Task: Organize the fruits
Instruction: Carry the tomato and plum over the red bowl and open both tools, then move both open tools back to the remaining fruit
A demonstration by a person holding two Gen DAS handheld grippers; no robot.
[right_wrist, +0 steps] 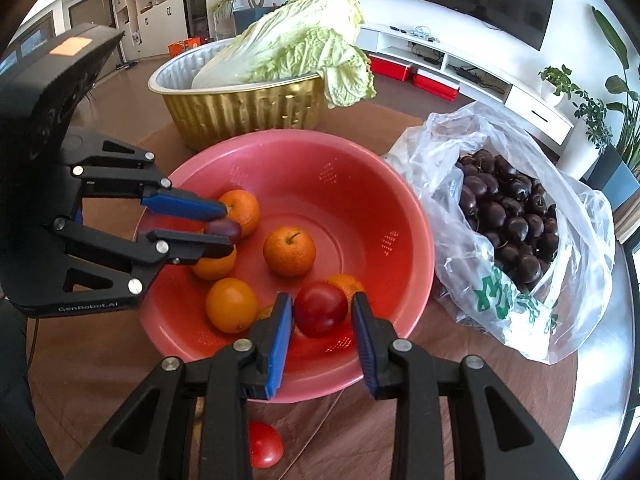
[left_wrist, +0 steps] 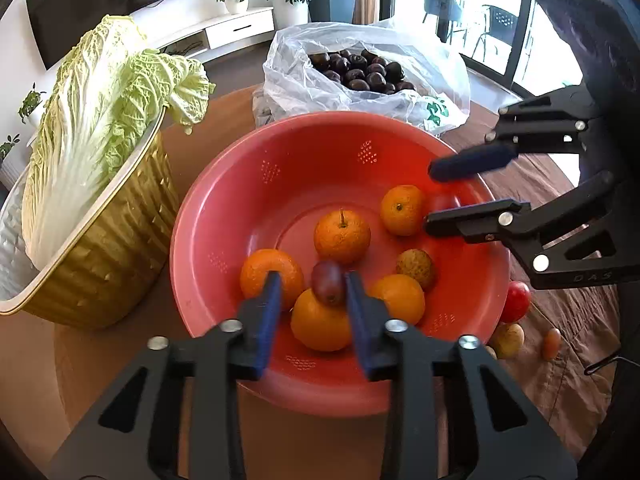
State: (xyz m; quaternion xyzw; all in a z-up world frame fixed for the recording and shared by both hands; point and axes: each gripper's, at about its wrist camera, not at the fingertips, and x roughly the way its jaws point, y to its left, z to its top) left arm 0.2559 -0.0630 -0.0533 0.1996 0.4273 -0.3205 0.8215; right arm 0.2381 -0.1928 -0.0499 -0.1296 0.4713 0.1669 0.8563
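Observation:
A red colander bowl (left_wrist: 304, 168) (right_wrist: 360, 184) on the table holds several oranges (left_wrist: 342, 236) (right_wrist: 289, 251) and a brown spotted fruit (left_wrist: 416, 268). My left gripper (left_wrist: 314, 280) (right_wrist: 226, 226) is over the bowl with its jaws apart; a small purple grape (left_wrist: 328, 283) (right_wrist: 224, 229) sits between the fingertips, and whether it is gripped cannot be told. My right gripper (right_wrist: 322, 308) (left_wrist: 430, 196) is open over the bowl's near side. A red plum-like fruit (right_wrist: 320, 309) lies between its fingers, apparently loose.
A gold foil tray (left_wrist: 100, 264) (right_wrist: 240, 112) holds a napa cabbage (left_wrist: 92, 120) (right_wrist: 296, 44). A clear plastic bag (left_wrist: 304, 80) (right_wrist: 568, 300) holds dark fruits (left_wrist: 360, 70) (right_wrist: 504, 212). A red tomato (left_wrist: 516, 300) (right_wrist: 264, 444) and small fruits (left_wrist: 508, 338) lie on the table beside the bowl.

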